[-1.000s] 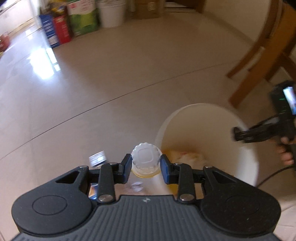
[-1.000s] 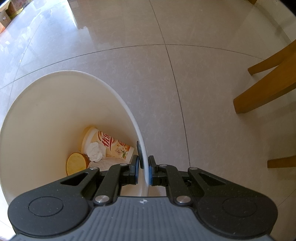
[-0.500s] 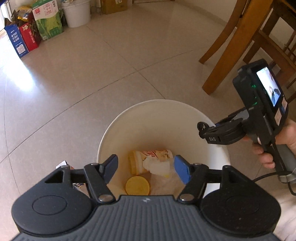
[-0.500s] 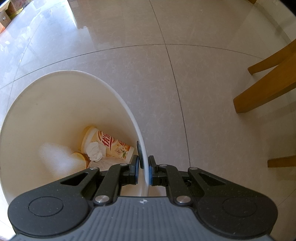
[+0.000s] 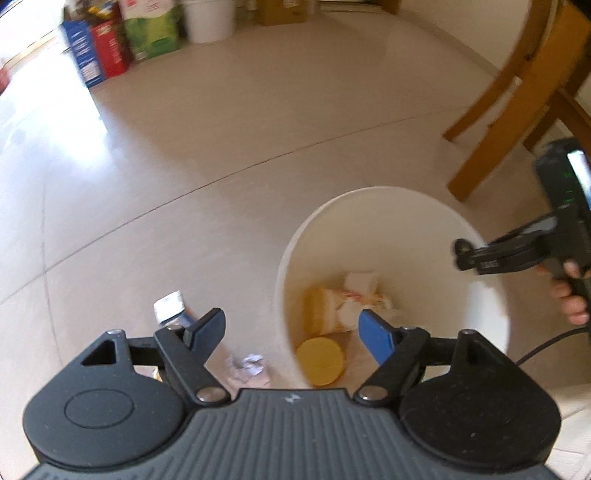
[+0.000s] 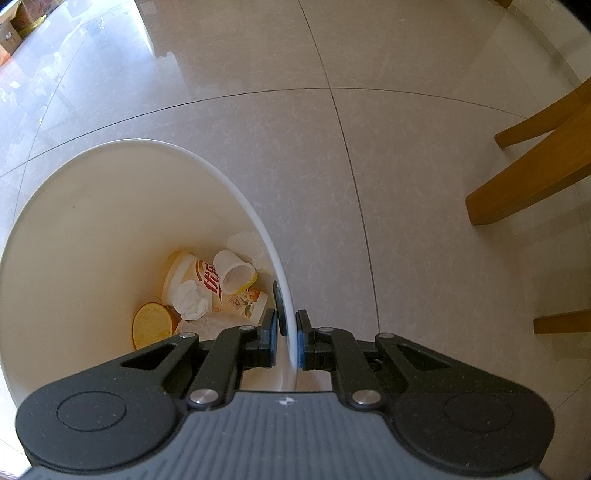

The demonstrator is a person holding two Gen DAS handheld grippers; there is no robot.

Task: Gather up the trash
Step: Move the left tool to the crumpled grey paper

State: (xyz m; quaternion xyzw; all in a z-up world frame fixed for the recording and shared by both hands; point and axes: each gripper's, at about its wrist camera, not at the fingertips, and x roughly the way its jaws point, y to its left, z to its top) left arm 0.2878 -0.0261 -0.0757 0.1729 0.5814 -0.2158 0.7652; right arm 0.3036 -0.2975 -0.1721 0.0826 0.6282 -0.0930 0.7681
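A white trash bin [image 5: 391,206] [image 6: 92,206] stands on the tiled floor. Inside lie a printed paper cup [image 6: 207,284], a small white bottle [image 6: 232,273], a yellow lid [image 5: 319,362] [image 6: 153,325] and crumpled tissue [image 6: 190,304]. My left gripper [image 5: 293,330] hangs open and empty above the bin's left rim. My right gripper [image 6: 286,341] is shut on the bin's rim; it also shows at the right [image 5: 461,254] in the left wrist view. On the floor left of the bin lie crumpled paper [image 5: 249,367] and a small carton [image 5: 170,306].
Wooden chair legs [image 5: 491,103] [image 6: 528,184] stand right of the bin. Boxes [image 5: 103,51] and a white bucket [image 5: 208,18] line the far wall. A hand [image 5: 570,295] holds the right gripper, with a cable trailing below.
The left gripper opened and let the small white bottle fall into the bin, then swung left. The right gripper has stayed clamped on the rim.
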